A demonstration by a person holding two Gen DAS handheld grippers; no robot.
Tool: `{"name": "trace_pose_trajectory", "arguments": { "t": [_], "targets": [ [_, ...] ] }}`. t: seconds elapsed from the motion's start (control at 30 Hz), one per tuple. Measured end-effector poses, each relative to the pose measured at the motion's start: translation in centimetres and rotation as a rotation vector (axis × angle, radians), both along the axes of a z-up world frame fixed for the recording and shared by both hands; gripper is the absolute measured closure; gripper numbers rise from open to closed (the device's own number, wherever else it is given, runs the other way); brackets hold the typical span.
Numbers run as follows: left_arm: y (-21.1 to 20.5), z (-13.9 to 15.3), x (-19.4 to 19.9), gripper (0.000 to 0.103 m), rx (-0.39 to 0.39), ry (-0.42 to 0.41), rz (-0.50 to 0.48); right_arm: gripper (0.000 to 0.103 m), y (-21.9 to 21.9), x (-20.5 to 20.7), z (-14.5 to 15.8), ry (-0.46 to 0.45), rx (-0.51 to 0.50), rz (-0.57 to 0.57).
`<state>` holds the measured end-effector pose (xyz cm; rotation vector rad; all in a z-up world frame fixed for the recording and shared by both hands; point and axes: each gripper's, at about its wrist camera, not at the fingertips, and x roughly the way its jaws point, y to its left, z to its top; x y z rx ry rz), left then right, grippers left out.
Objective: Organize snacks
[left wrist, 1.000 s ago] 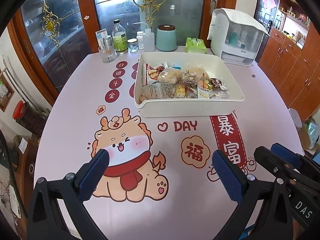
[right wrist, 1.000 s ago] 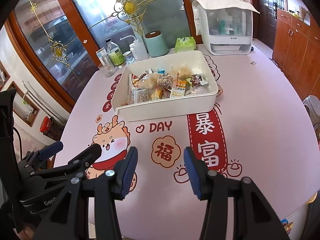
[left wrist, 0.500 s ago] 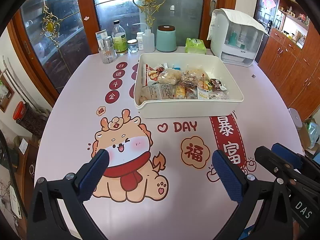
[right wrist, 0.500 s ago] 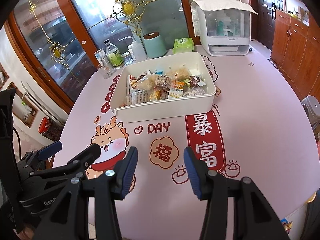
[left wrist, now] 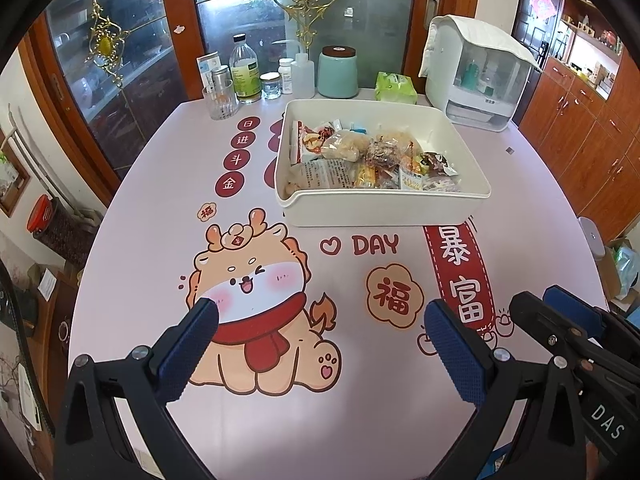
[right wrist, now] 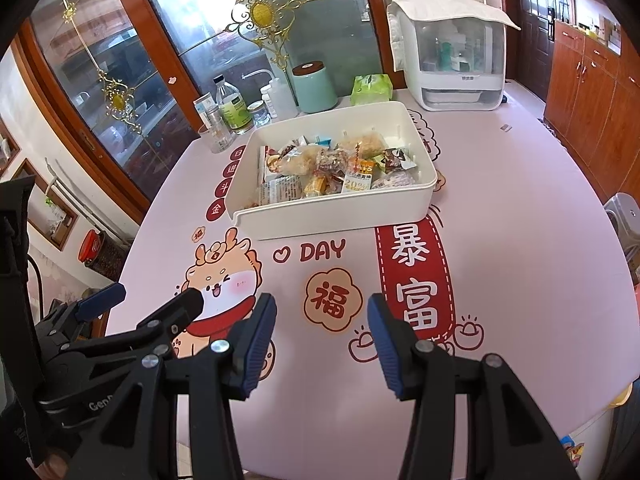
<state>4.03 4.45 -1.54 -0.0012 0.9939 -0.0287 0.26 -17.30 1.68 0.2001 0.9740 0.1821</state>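
A white rectangular bin (left wrist: 384, 212) stands on the pink printed table, past its middle, and holds several wrapped snacks (left wrist: 372, 160). It also shows in the right wrist view (right wrist: 336, 216) with the snacks (right wrist: 336, 168) inside. My left gripper (left wrist: 320, 336) is open and empty, low over the near part of the table, well short of the bin. My right gripper (right wrist: 322, 328) is open and empty, beside the left one, which shows at the left edge of its view (right wrist: 140, 312).
Behind the bin stand a glass (left wrist: 220, 100), bottles and jars (left wrist: 245, 70), a teal canister (left wrist: 338, 72), a green tissue pack (left wrist: 394, 88) and a white appliance (left wrist: 476, 76). Glass cabinet doors lie behind the table. Wooden cabinets (left wrist: 592, 128) line the right.
Both grippers have drifted slightly; the bin appears a little lower and nearer in the right wrist view. Nothing was taken or let go.
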Motion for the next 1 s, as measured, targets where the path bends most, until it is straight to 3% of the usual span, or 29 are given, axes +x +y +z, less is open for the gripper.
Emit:
{"name": "trace_pose_trajectory", "arguments": {
  "t": [1.0],
  "targets": [
    [1.1, -0.4, -1.0, 0.001, 0.012, 0.012, 0.006, 0.054, 1.4, -1.2, -0.5, 0.013, 0.009, 0.006]
  ]
}}
